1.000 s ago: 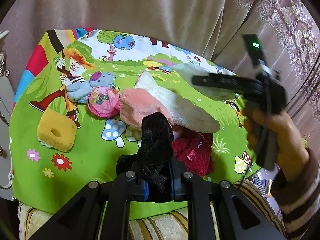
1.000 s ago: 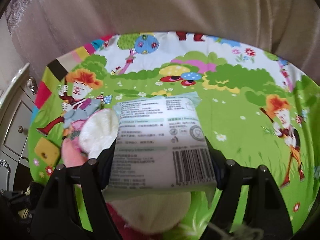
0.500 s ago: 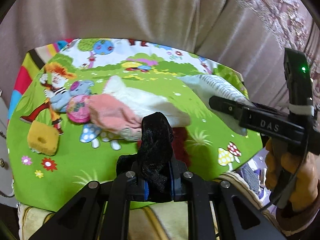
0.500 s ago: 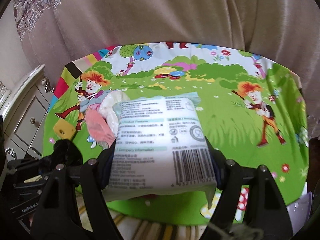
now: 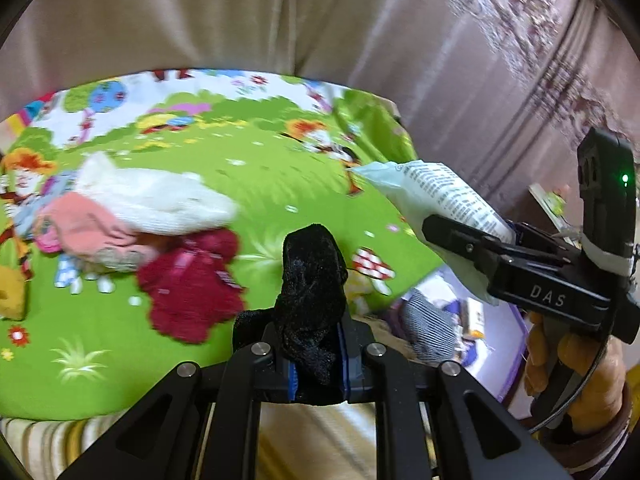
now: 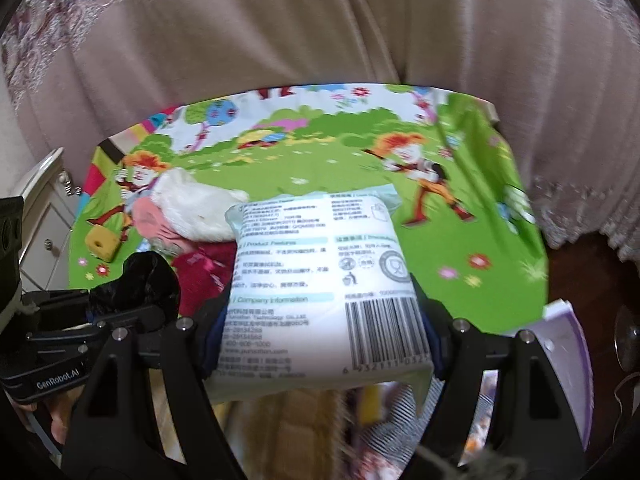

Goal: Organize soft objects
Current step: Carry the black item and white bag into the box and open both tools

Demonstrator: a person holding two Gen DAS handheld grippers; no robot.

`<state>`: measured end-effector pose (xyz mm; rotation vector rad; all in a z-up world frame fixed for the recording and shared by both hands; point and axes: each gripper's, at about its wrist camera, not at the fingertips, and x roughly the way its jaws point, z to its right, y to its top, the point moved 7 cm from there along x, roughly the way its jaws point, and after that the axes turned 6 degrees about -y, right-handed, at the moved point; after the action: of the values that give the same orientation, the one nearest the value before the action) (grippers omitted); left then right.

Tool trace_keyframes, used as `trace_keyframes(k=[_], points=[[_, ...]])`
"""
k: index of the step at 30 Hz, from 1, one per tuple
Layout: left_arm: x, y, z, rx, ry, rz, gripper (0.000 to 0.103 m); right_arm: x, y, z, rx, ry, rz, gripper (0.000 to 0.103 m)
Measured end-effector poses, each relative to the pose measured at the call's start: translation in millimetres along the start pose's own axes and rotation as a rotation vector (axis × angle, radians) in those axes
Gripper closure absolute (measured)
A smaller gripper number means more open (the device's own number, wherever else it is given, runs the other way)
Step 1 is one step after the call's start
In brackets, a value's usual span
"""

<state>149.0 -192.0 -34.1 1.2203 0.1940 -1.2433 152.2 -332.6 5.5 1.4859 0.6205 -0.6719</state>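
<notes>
While both grippers are pulling back off the cartoon-printed green mat (image 6: 460, 280), the left gripper (image 5: 316, 364) is clamping the black velvety cloth (image 5: 312, 276), the right gripper (image 6: 320, 344) squeezing the white printed tissue pack (image 6: 324, 280); both items are leaving the pile, heading somewhere near-right.

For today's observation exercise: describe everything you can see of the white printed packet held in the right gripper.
The packet is a soft, pillow-like pack in white film with pale teal edges. Its face carries small printed text, teal headings, round symbols and a barcode at lower right. The right gripper clamps it from both sides, holding it in the air over the near edge of the cartoon mat, touching nothing else.
</notes>
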Motion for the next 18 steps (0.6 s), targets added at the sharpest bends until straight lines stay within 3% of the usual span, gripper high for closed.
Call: trace_keyframes(k=[18], points=[[70.1,-29.0,130.9,0.133,-0.242,-0.197,0.088,-40.5,-85.9,151.3,0.192,-0.255,-0.077,0.025]])
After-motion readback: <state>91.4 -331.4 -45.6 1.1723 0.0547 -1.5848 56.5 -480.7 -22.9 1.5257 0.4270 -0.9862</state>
